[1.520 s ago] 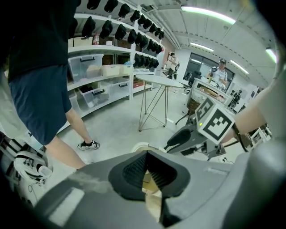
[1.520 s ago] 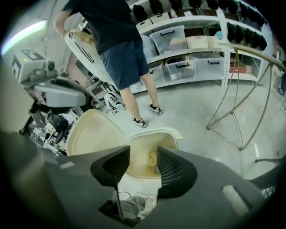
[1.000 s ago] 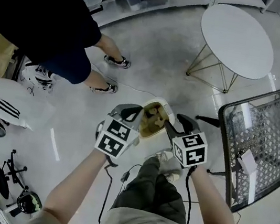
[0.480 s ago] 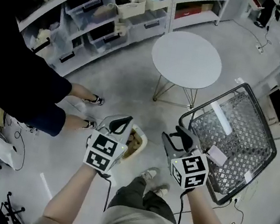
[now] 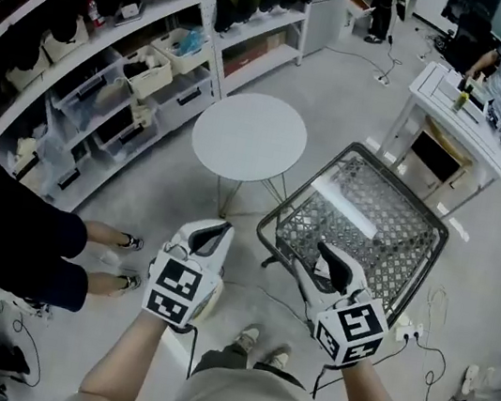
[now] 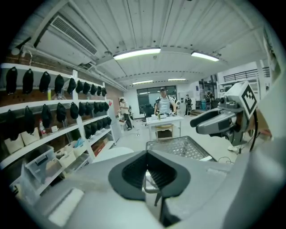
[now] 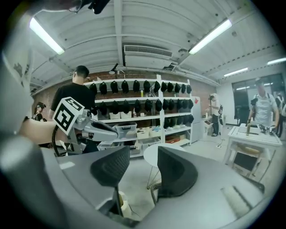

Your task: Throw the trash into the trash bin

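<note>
Clearly, square markers (image 5: 173,291) label left tongs (image 5: 215,231).

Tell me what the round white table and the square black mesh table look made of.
Round white table: smooth, even matte top with a thin edge, likely painted wood or metal; the look leaves it open. Square black mesh table: probably dark-coated steel, given its see-through diamond-pattern top and tubular rim.
</note>
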Available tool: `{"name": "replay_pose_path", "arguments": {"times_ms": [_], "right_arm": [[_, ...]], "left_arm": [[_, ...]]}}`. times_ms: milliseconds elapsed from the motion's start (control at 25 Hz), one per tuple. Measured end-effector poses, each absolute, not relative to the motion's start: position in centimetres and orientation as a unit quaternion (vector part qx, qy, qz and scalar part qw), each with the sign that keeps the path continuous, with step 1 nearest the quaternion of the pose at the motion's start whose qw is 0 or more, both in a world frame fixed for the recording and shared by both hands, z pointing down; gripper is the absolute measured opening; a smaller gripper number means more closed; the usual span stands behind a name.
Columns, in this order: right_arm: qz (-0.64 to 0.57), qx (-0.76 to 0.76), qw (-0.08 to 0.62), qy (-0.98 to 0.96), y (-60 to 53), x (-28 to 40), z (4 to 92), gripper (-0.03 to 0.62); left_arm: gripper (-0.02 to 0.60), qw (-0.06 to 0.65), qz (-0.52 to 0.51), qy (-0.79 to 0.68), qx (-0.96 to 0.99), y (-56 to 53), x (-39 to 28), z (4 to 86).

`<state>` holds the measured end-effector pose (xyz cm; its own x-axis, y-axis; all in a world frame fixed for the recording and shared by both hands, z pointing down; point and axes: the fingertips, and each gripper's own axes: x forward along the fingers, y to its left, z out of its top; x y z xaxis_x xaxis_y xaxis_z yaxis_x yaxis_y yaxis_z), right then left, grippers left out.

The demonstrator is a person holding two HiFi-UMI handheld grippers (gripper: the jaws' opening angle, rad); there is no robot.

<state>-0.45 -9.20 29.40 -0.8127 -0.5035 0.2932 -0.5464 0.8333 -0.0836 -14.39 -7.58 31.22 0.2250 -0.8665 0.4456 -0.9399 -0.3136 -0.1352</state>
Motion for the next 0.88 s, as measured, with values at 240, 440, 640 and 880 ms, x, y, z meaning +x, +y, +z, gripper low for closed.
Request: {"name": "replay_pose_path", "arguments": {"times_ms": [240,440,640,880], "right_arm": [[0.06,0.359,0.1,-0.926,-8.8,8.3,25.0,0.198],[0.055,0.404,0.102,-0.907,-7.3,13.7,23.9,0.198],[0.064,0.442,0.095,-0.89,-6.4,17.2,24.2,0.198],[0.075,0.47,0.089,-0.875,-5.7,19.2,24.8,0.198]], "left_arm": [[0.003,0.047,0.203,-0.518,0.83,-8.4,-7.1,29.0],[0.003,0.026,0.188,-0.469,0.863,-8.3,-2.3,27.8],[0.003,0.009,0.183,-0.437,0.881,-8.4,1.2,26.9],[0.003,0.017,0.161,-0.414,0.896,-8.5,3.5,25.9]]}}
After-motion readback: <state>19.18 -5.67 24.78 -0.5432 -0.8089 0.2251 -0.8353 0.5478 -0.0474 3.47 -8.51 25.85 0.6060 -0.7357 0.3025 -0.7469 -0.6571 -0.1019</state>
